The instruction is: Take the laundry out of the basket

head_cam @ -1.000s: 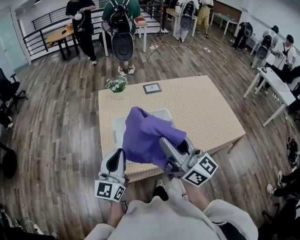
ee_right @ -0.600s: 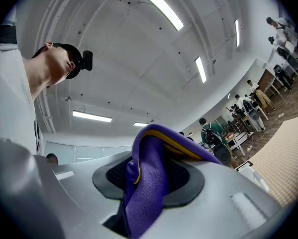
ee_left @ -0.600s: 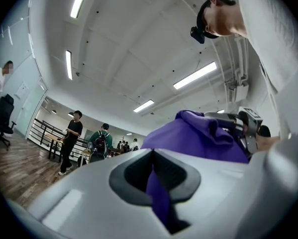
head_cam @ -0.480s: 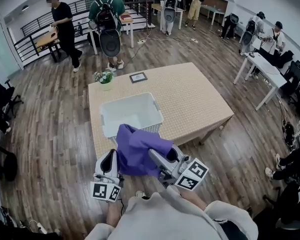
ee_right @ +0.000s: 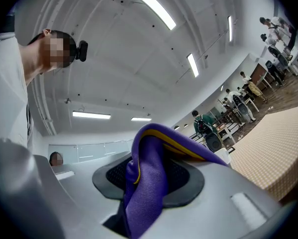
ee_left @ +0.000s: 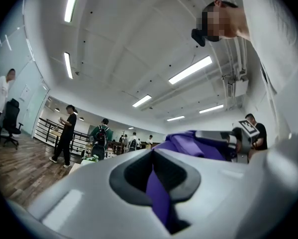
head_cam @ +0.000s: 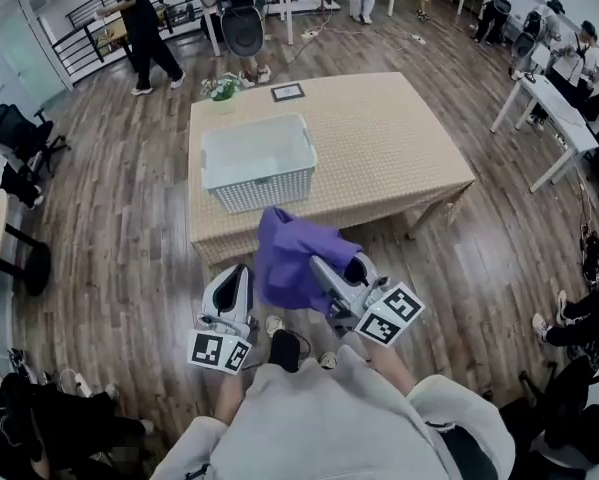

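1. Got the left gripper (ee_left: pixel 156 183) pinched tight on a thin strip of the purple garment (head_cam: pixel 294 258), jaws nearly together with only cloth in the slot.
2. Same deal over on the right gripper (ee_right: pixel 148 183): clamped narrow on a thicker fold of that garment, yellow trim showing along one edge.
3. From the head view, holding the garment bunched up between the two. Left gripper at about 8 o'clock of the bundle, right one at about 4 o'clock, marker cubes facing up toward the camera.
4. Hanging fully out of the basket, over the wood floor (head_cam: pixel 129 218), just off the near edge of the table (head_cam: pixel 399 138).
5. At 12 o'clock from the garment: white laundry basket (head_cam: pixel 264 190), parked on the near-left part of the table, apart from the cloth.
6. Past the basket, still around 12 o'clock: small potted plant (head_cam: pixel 222 90) and a dark picture frame (head_cam: pixel 287 92) by the far table edge.
7. Way out at 11 o'clock: person in black (head_cam: pixel 139 18) on the floor. Around 2 o'clock: white desk (head_cam: pixel 554 108) with more people beside it.
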`<state>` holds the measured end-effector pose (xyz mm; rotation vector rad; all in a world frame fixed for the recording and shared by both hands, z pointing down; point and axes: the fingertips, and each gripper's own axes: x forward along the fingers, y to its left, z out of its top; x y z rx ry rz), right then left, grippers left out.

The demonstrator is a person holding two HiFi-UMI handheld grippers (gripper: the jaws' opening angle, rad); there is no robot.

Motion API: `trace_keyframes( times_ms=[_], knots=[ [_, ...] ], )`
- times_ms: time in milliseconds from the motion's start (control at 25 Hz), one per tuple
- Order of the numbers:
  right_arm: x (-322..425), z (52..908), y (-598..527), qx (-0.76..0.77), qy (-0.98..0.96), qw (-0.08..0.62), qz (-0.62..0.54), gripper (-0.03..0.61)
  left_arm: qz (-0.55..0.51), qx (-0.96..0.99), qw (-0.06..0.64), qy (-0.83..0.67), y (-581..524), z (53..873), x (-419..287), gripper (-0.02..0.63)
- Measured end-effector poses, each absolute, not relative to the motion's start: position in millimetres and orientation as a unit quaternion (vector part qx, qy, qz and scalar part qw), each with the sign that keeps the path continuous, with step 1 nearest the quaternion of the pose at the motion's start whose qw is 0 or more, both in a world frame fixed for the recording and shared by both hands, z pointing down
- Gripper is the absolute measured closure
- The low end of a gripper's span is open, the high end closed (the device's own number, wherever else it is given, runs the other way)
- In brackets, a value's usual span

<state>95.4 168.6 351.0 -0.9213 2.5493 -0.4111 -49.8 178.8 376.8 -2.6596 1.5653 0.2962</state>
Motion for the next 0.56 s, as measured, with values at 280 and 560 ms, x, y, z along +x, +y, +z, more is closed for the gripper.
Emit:
trace_keyframes(
  times_ms=[280,560],
  knots=[
    [107,348,188,-0.323,0.909,0.204,-0.169,0.433,0.087,-0.85,0.022,0.519,206,362,-42,0.601],
    [98,329,193,-0.334,0.907,0.209,-0.149,0.433,0.098,-0.862,0.041,0.496,205,340,-42,0.601]
  ],
)
